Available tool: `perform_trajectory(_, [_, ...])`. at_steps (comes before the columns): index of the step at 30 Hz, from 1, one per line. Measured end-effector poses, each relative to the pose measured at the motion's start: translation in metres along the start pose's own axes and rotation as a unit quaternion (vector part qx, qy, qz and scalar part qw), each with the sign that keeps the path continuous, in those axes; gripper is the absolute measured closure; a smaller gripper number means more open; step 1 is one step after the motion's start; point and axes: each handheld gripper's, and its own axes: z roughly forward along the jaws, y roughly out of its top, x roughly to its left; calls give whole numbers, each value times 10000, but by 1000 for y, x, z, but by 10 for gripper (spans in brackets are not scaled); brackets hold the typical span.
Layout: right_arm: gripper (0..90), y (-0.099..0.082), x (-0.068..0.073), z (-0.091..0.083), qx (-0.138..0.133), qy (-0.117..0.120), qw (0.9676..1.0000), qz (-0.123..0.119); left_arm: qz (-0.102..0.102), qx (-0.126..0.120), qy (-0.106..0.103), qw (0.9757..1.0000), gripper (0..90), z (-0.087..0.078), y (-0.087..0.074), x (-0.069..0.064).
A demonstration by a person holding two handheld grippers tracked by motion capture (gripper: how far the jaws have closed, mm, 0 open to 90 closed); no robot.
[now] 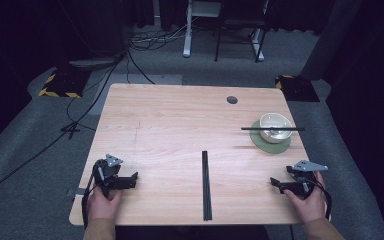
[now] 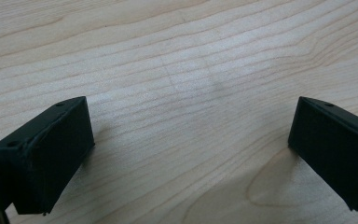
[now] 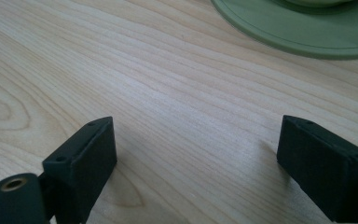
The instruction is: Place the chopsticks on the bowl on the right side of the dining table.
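Both hands low at table's near edge, left gripper and right gripper each with jaws wide apart, holding nothing, hovering just over bare light wooden table. Pair of black chopsticks lies between them near front edge, untouched. Second pair of black chopsticks rests across cream ceramic bowl on round green coaster, far right. Looks like start, pre-reach; next move likely needs one gripper swung inward, jaws lined across sticks, then closed
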Motion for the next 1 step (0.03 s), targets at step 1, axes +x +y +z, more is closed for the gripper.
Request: perform_trajectory(1, [120,0,0,0,0,0,10000,0,0,0,0,10000,3,0,0,0])
